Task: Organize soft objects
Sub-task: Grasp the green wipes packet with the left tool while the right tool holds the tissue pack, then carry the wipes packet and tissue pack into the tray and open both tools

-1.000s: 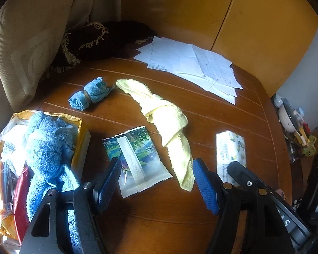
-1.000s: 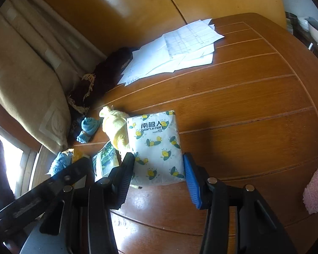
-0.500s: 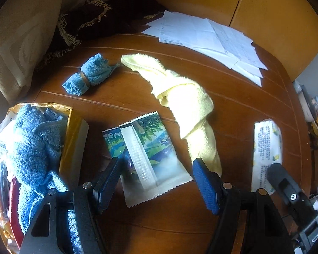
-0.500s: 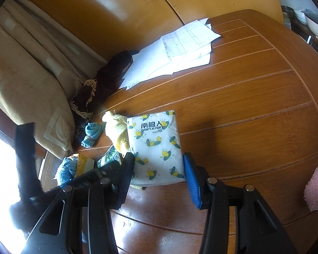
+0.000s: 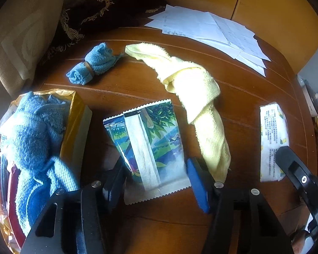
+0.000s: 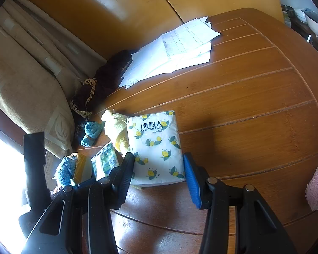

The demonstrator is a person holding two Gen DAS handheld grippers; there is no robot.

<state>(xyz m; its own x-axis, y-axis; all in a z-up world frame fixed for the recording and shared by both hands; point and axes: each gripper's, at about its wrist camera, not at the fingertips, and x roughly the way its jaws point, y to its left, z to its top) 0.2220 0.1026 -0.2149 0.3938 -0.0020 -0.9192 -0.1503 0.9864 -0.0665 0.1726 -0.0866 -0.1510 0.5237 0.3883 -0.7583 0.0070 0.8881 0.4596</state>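
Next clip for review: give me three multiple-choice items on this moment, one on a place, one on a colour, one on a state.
1. The green-printed packet lies:
A. between the left gripper's fingers
B. on the papers
C. inside the box

2. The rolled small towel is:
A. pink
B. blue
C. white

3. The lemon-print tissue pack is:
A. lifted
B. torn open
C. flat on the table

Key: 1 A, the fingers flank it; 2 B, blue terry with a band; 3 C, it rests on the wood between the right gripper fingers.
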